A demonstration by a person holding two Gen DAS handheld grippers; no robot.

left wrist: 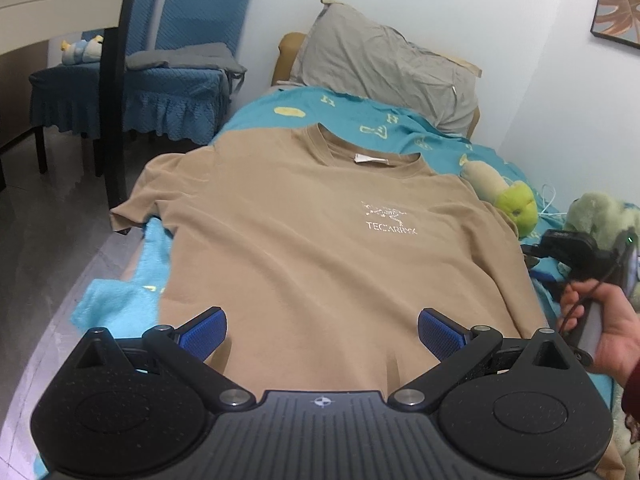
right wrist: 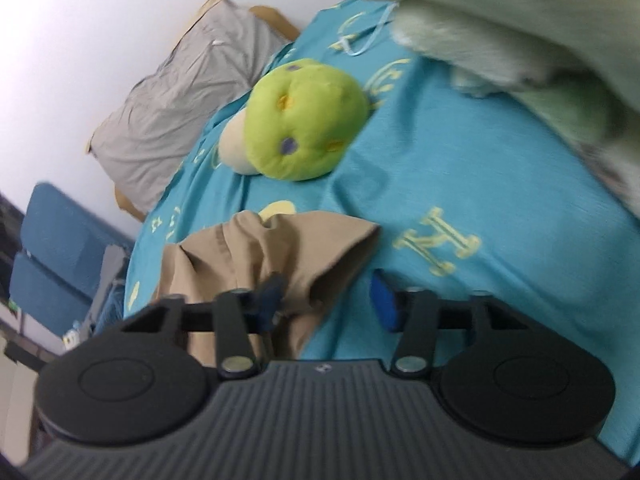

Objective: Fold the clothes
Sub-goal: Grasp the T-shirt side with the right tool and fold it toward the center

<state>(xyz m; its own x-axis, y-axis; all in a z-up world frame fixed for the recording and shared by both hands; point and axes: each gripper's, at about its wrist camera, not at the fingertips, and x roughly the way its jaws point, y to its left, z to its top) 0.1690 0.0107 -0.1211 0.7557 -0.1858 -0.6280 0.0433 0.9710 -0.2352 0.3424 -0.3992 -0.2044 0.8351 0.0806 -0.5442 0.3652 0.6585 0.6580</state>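
A tan T-shirt [left wrist: 304, 232] with a white chest logo lies flat, front up, on the teal bedspread [left wrist: 352, 112], collar toward the pillow. My left gripper [left wrist: 322, 334] is open and hovers over the shirt's lower part, touching nothing. The right gripper's body [left wrist: 568, 252] and the hand holding it show at the shirt's right edge. In the right wrist view, my right gripper [right wrist: 326, 300] is open around the bunched right sleeve [right wrist: 272, 248]; the left blue finger [right wrist: 270, 300] rests against the cloth, the right finger [right wrist: 382, 304] is over the bedspread [right wrist: 480, 168].
A grey pillow [left wrist: 384, 64] lies at the head of the bed. A green plush toy [right wrist: 304, 120] and a pale green plush [left wrist: 600, 216] sit right of the shirt. Blue-covered chairs [left wrist: 168, 64] and a dark table leg [left wrist: 116, 120] stand left of the bed.
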